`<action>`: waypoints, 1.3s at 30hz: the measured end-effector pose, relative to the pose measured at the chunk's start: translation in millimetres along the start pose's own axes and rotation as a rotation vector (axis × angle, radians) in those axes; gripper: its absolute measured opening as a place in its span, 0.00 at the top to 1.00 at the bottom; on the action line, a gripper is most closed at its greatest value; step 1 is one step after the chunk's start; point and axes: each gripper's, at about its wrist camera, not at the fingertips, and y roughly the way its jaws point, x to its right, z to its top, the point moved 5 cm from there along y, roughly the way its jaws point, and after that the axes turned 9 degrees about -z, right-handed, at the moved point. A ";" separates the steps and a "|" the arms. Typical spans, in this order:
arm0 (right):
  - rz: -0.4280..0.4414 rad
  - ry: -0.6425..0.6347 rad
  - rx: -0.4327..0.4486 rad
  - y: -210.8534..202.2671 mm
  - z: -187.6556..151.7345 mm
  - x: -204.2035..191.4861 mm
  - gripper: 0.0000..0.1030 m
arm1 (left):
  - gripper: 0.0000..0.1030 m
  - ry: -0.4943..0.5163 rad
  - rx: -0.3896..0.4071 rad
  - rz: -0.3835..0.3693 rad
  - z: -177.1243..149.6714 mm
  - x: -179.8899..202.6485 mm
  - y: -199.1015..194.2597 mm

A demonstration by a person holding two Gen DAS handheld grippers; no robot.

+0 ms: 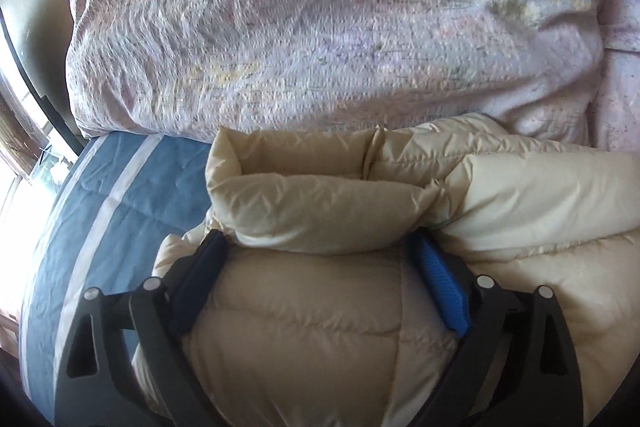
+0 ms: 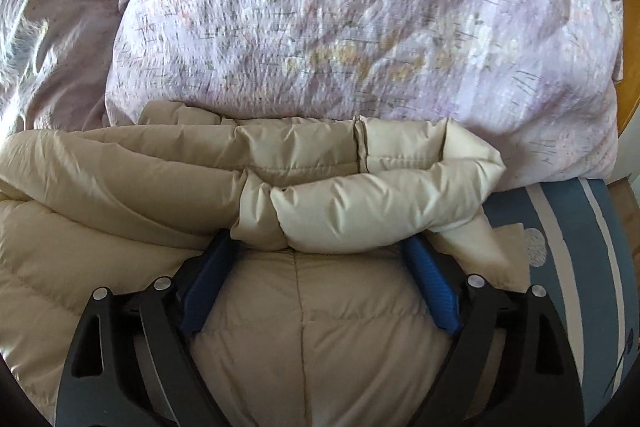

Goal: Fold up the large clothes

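Atop the blue striped bed sheet (image 1: 120, 195), cream quilted puffer jacket (image 1: 320, 327) runs 9-to-3 o'clock. Left gripper (image 1: 320, 247) and right gripper (image 2: 324, 247), jaws apart, straddle its ends; rolled edge at 12 o'clock.

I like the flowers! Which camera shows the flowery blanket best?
The right wrist view: there the flowery blanket fills the top and its yellow and pink flowers show clearly. In the left wrist view it looks paler and blurrier, behind the puffy cream jacket.
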 end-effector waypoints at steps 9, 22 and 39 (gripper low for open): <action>-0.012 0.002 -0.017 24.7 11.5 -3.9 0.12 | 0.03 -0.014 -0.007 0.005 -1.1 -5.7 12.9; -0.011 0.004 -0.023 45.7 24.5 -12.9 0.11 | 0.02 -0.019 -0.015 0.004 -2.2 -8.7 18.3; 0.012 0.058 -0.127 16.3 39.1 19.2 0.10 | 0.03 0.002 -0.076 -0.019 -5.8 -1.5 -31.6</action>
